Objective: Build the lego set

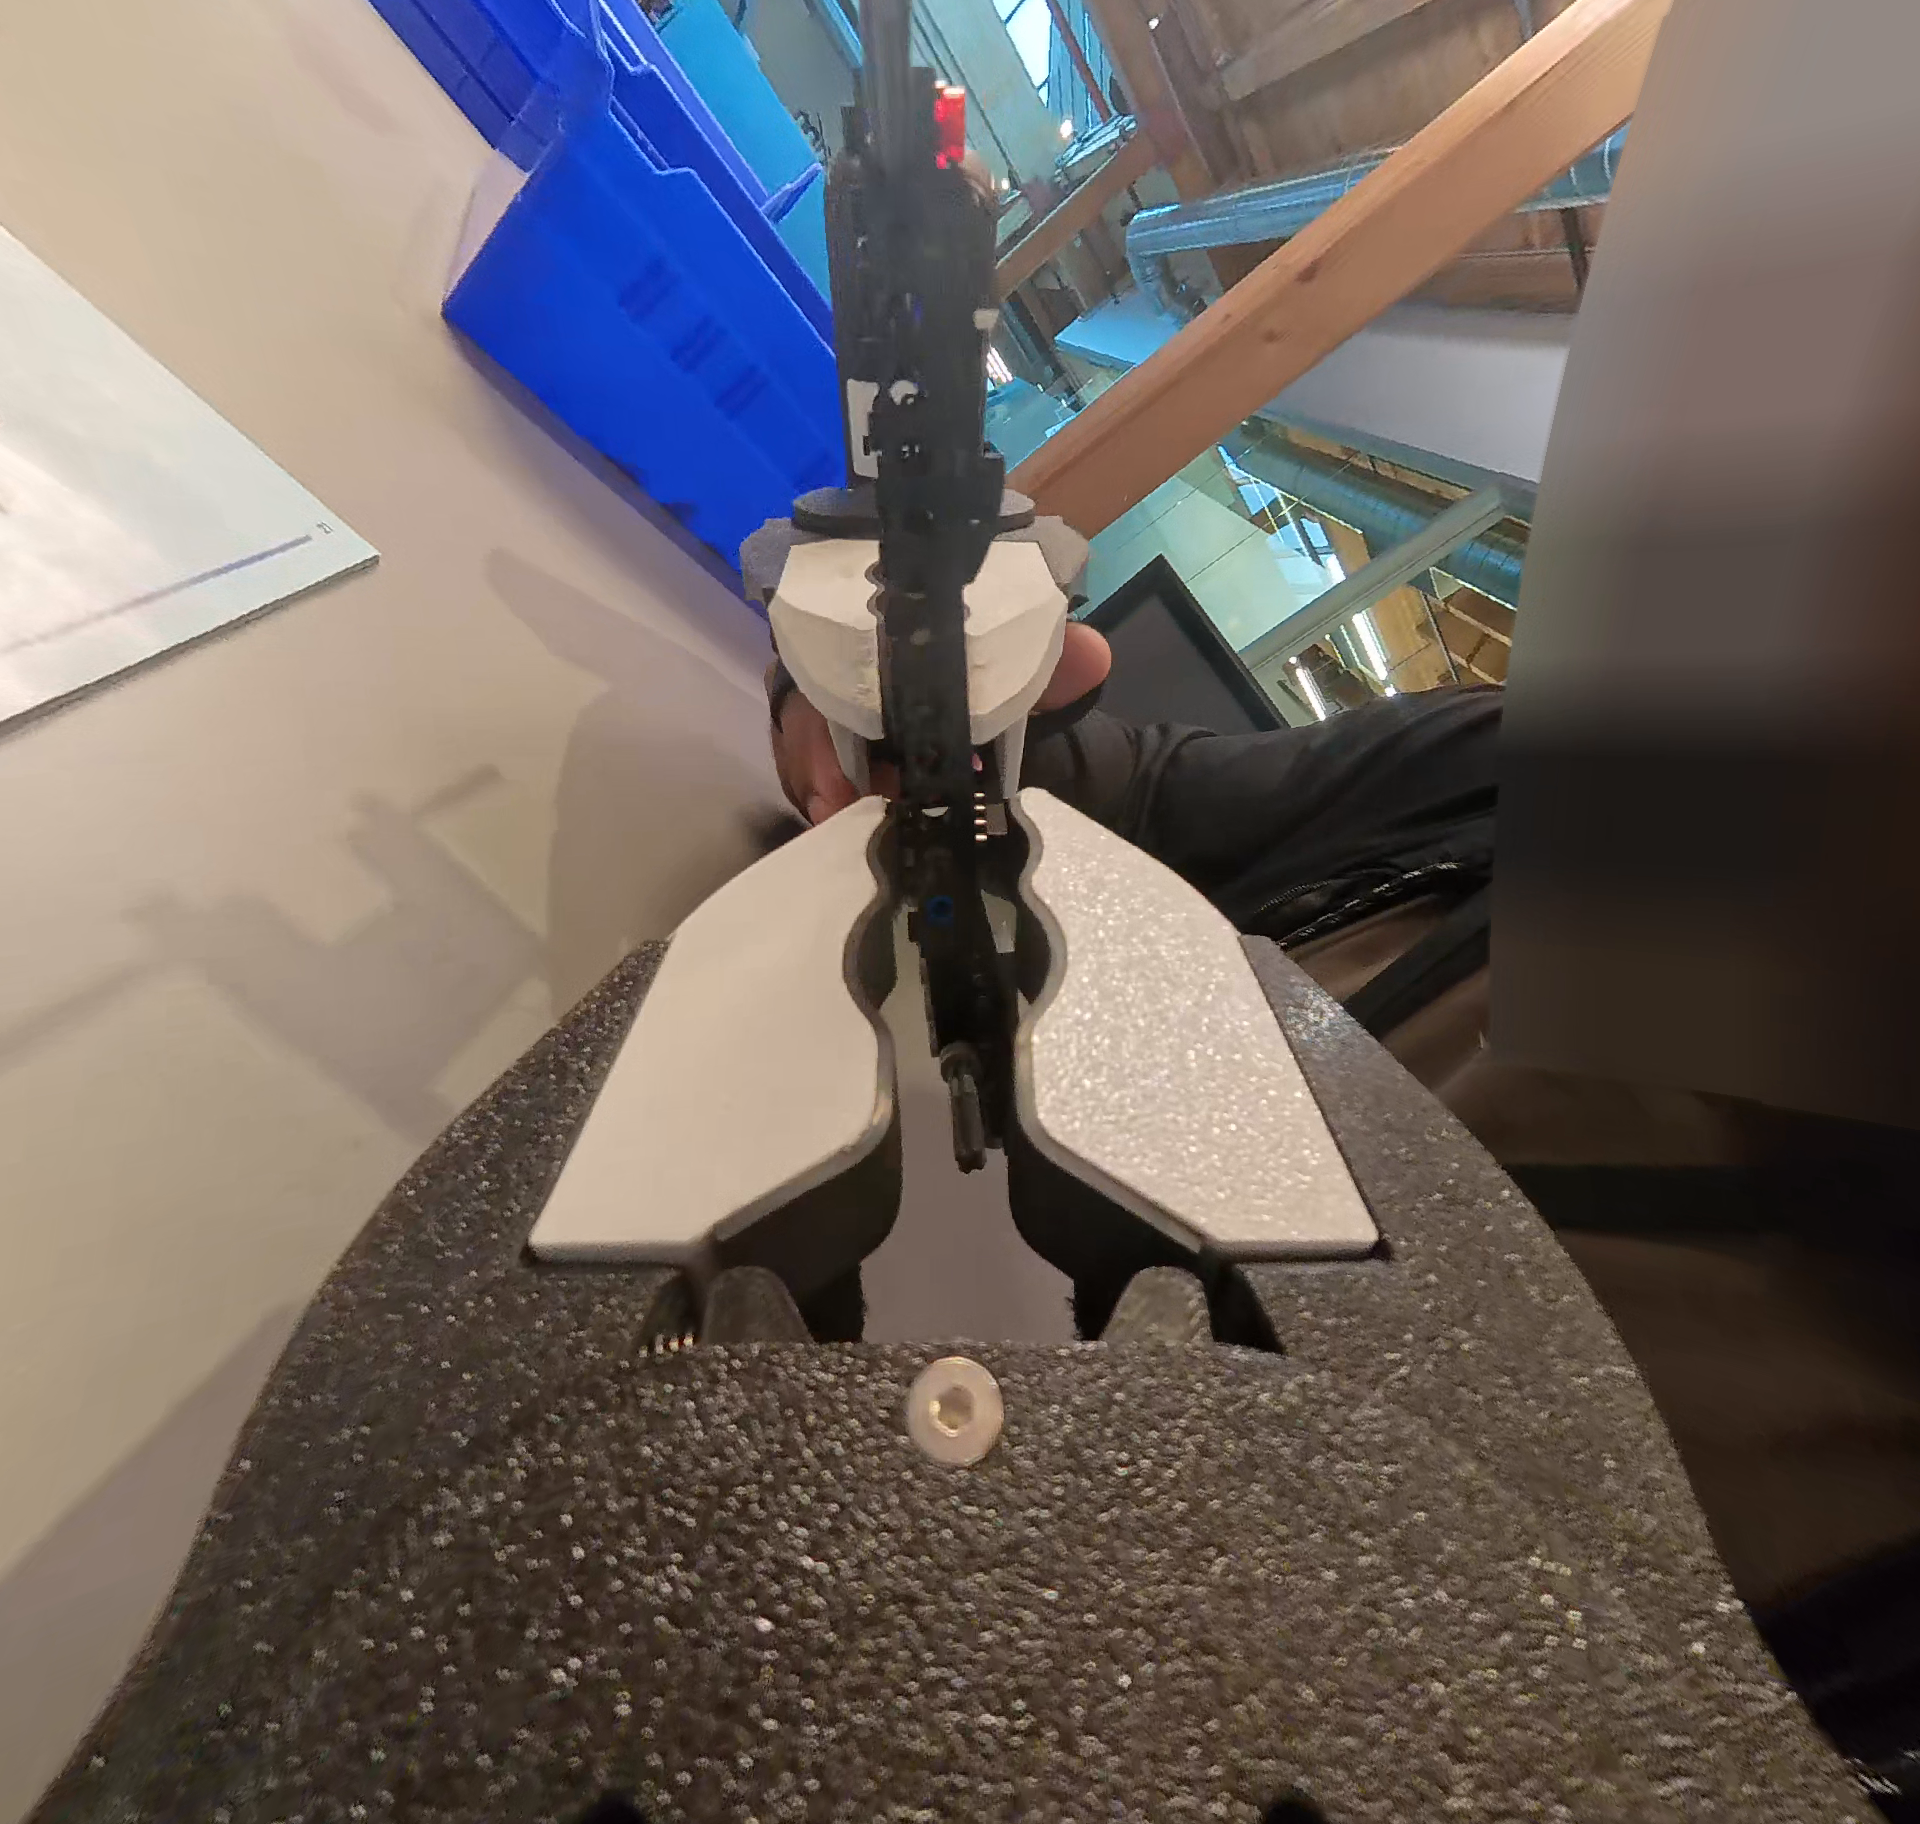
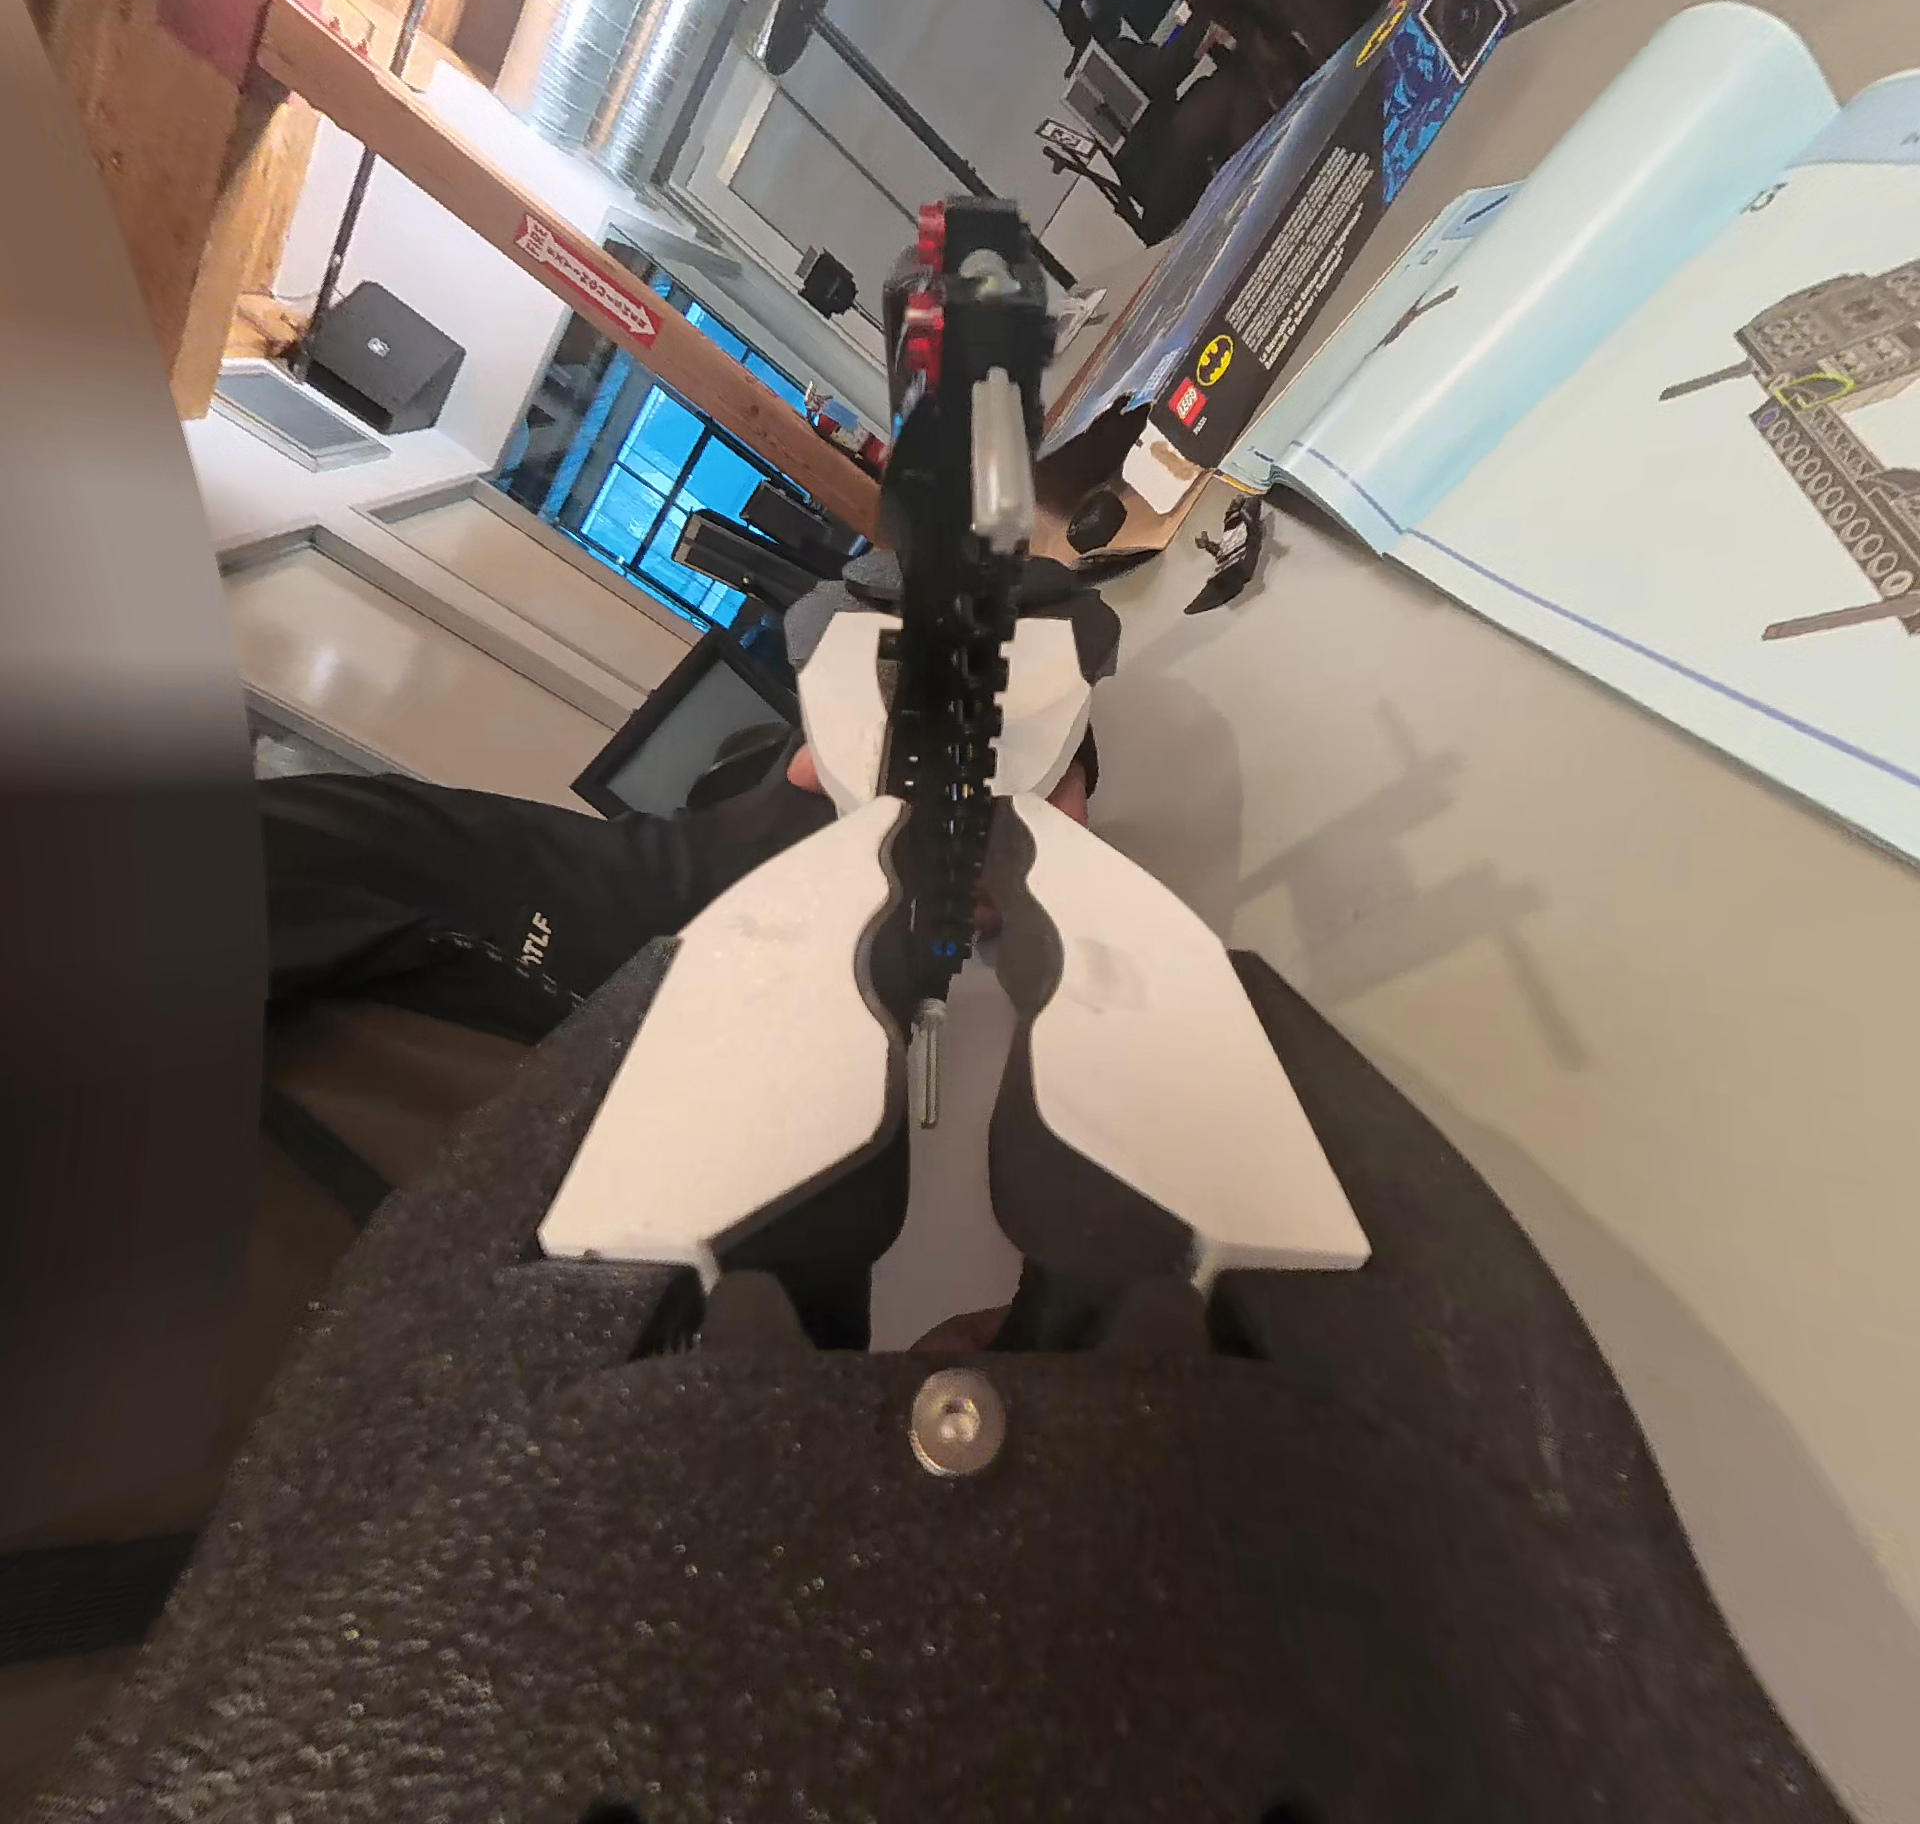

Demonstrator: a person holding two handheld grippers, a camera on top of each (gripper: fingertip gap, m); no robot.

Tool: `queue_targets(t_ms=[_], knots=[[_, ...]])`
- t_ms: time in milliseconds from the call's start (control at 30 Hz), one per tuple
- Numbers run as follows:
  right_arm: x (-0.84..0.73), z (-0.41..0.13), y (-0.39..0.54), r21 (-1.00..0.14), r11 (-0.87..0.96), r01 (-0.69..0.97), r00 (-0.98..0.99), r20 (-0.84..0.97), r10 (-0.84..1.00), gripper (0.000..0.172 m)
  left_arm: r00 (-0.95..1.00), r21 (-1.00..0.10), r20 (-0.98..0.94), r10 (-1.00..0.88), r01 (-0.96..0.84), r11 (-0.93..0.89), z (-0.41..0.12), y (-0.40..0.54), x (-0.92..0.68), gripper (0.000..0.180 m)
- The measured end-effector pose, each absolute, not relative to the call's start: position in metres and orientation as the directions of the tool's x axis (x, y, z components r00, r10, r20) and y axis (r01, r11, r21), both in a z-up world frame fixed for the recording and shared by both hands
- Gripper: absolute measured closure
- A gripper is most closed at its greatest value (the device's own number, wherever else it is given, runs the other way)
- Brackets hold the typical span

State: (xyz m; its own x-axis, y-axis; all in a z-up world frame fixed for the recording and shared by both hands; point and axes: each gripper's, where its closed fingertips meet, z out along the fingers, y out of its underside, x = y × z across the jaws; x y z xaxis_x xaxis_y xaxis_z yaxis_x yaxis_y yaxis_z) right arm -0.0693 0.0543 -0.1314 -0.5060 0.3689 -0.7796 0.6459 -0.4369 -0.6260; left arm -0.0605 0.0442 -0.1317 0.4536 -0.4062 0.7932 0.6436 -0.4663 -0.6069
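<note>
Both tongs point(image 1: 951, 818) point(image 2: 956, 818) facing, clamping black brick model point(image 1: 914, 372)

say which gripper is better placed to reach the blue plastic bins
Right, probably: seen from the left gripper, the right gripper sits on the side of the blue plastic bins. Both clamp the black brick-built assembly, though.

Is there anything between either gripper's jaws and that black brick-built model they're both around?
Nothing visible. The black brick-built model already sits directly between the left gripper jaws and the right gripper jaws, gripped from opposite ends, with no other object between.
</note>
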Motion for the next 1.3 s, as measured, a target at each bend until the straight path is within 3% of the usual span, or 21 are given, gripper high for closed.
queue_targets(t_ms=[300,667,767,900,1100,1300], knots=[[-0.074,-0.142,0.059,-0.519,-0.496,0.696,-0.414,-0.855,0.313,0.16,0.379,-0.524,0.849,-0.369,0.692,-0.496,-0.136,0.046,-0.065,0.15],[-0.074,-0.152,0.058,-0.431,-0.502,0.75,-0.326,-0.901,0.285,0.16,0.348,-0.432,0.902,-0.256,0.752,-0.498,-0.149,0.053,-0.08,0.155],[-0.074,-0.158,0.058,-0.423,-0.491,0.762,-0.304,-0.902,0.305,0.16,0.397,-0.448,0.893,-0.214,0.73,-0.516,-0.157,0.053,-0.078,0.168],[-0.074,-0.172,0.06,-0.4,-0.471,0.786,-0.248,-0.902,0.352,0.159,0.503,-0.473,0.857,-0.112,0.681,-0.559,-0.176,0.054,-0.077,0.167],[-0.071,-0.189,0.069,-0.472,-0.37,0.8,-0.246,-0.821,0.515,0.15,0.517,-0.438,0.855,-0.042,0.676,-0.592,-0.188,0.054,-0.077,0.168],[-0.051,-0.183,0.081,-0.63,-0.139,0.764,-0.444,-0.67,0.594,0.146,0.446,-0.375,0.895,-0.013,0.737,-0.563,-0.187,0.056,-0.087,0.168]])
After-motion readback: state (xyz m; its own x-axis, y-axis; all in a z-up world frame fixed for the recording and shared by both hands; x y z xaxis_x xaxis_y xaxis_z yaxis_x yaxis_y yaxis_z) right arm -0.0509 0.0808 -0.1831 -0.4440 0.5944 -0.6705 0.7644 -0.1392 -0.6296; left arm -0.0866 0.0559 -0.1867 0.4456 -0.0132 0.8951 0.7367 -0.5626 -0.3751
